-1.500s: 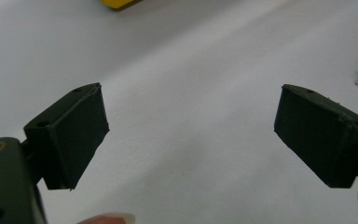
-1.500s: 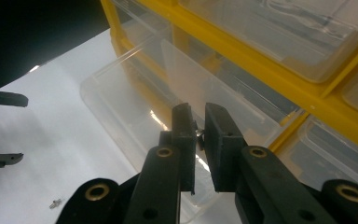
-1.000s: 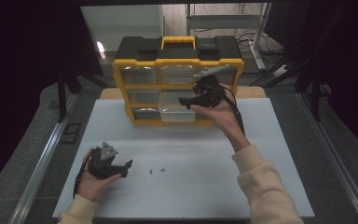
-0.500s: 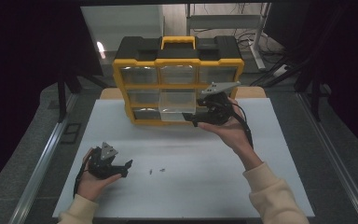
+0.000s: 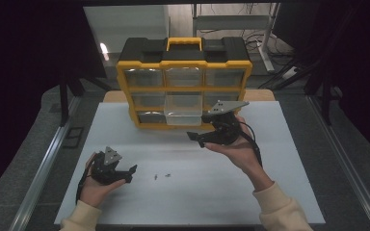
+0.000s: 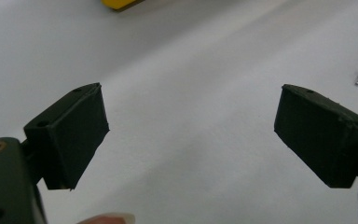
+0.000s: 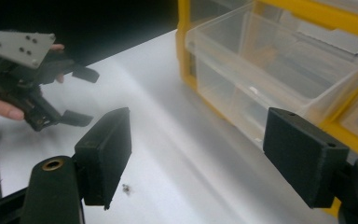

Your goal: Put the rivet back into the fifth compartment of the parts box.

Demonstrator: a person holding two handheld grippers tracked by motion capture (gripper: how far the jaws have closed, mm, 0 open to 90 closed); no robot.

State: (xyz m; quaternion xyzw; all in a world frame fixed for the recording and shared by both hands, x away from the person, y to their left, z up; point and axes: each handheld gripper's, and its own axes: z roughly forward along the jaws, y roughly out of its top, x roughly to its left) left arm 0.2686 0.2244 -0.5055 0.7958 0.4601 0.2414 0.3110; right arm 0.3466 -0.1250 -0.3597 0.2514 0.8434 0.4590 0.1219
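Hovering wide open and empty just in front of the pulled-out clear drawer [image 5: 183,109] of the yellow organizer [image 5: 183,86], the right gripper [image 5: 199,138] seems aimed at the small screws [image 5: 162,176] beside the equally open, empty left gripper [image 5: 129,174].

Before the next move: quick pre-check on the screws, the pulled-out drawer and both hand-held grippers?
1. Left hand-held gripper open, nothing between its jaws: ok.
2. Right hand-held gripper open and empty: ok.
3. Small screws loose on the white table, just beyond the left jaws: ok.
4. Clear drawer pulled out of the yellow organizer: ok.
5. Drawer contents: cannot tell.
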